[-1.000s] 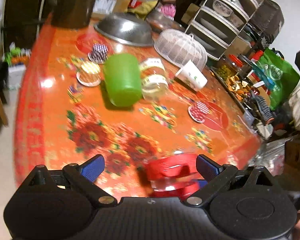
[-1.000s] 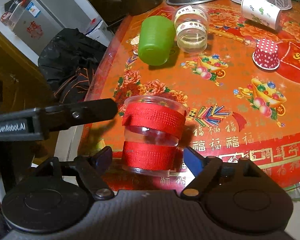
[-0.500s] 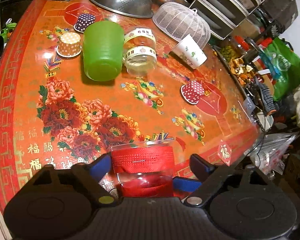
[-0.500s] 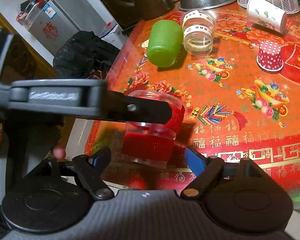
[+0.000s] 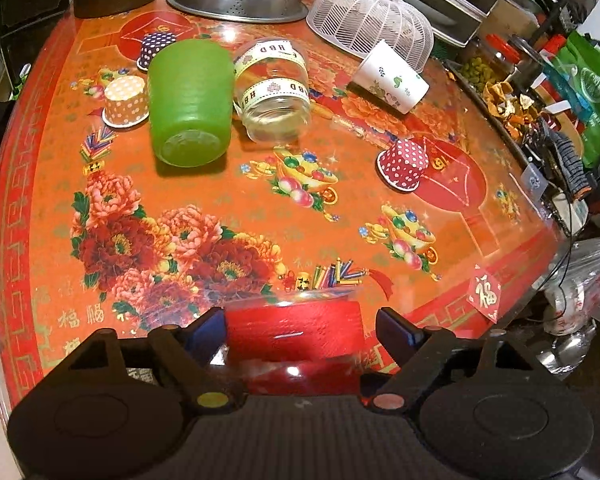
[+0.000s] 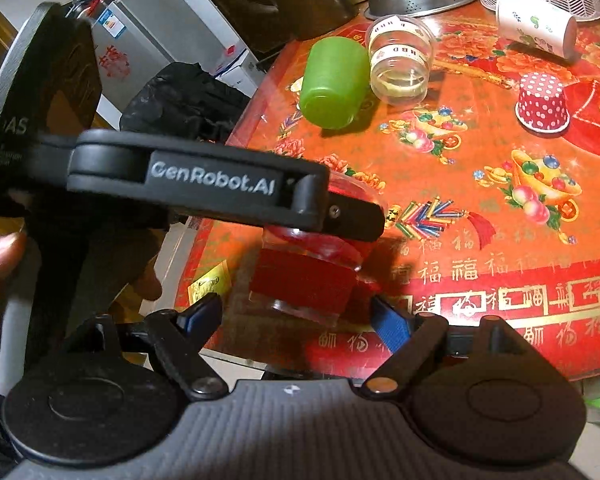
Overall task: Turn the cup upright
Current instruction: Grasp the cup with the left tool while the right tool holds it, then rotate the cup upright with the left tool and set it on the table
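While left gripper (image 5: 300, 326) brackets clear plastic cup with red bands (image 5: 294, 330), jaws spread, left pad touching, right pad apart; no firm hold visible. Right gripper (image 6: 298, 312) likewise wide open, cup (image 6: 304, 280) between blue fingertips (image 6: 390, 324), ungripped. Cup sits at near edge of orange floral table (image 5: 240, 208). Beyond: green plastic tumbler (image 5: 190, 102) on side.
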`<control>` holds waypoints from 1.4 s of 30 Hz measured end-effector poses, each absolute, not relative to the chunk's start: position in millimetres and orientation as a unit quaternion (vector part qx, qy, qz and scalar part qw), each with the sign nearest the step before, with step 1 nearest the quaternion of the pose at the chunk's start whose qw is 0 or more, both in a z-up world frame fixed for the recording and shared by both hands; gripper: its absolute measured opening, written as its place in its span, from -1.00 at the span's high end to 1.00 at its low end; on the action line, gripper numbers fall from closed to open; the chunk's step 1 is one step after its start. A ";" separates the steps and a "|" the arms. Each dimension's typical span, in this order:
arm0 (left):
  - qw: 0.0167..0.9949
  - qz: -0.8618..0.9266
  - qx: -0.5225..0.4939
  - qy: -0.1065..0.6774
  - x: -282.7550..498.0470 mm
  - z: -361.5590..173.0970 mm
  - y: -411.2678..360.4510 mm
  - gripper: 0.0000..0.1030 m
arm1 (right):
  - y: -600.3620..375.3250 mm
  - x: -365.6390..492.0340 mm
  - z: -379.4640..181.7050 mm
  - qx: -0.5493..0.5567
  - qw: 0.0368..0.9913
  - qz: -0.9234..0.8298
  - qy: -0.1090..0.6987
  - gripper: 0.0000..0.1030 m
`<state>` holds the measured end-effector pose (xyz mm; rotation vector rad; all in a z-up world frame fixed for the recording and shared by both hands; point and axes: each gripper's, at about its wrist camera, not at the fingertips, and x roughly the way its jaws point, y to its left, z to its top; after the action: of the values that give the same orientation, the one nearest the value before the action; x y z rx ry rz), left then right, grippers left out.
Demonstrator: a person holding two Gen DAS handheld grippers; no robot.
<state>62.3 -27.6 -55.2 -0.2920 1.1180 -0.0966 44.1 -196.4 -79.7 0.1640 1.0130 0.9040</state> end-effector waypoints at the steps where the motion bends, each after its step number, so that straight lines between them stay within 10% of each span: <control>1: 0.836 -0.046 -0.136 0.530 63.3 -55.8 -28.6 -0.52 | -197.7 43.4 -79.7 0.077 0.775 0.418 0.468 -0.59; 15: 0.859 -0.055 -0.074 0.504 55.2 -41.7 -29.8 -0.37 | -218.1 35.6 -78.9 0.096 0.779 0.419 0.456 -0.59; 29: 0.972 0.014 -0.126 0.200 -28.6 -52.4 -1.0 -0.35 | -265.9 31.0 -78.7 0.179 0.815 0.385 0.394 -0.62; 34: 0.991 0.062 -0.097 0.069 -63.1 -81.8 -33.6 -0.35 | -269.6 25.5 -80.4 0.199 0.853 0.362 0.319 -0.98; 42: 0.992 0.113 -0.032 0.051 -45.9 -103.2 -69.3 -0.34 | -274.7 29.9 -94.1 0.223 0.878 0.320 0.279 -0.98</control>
<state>-45.9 -69.3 -103.2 -0.0635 0.1017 0.2274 29.9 -274.7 -94.1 0.4656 0.5813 0.6677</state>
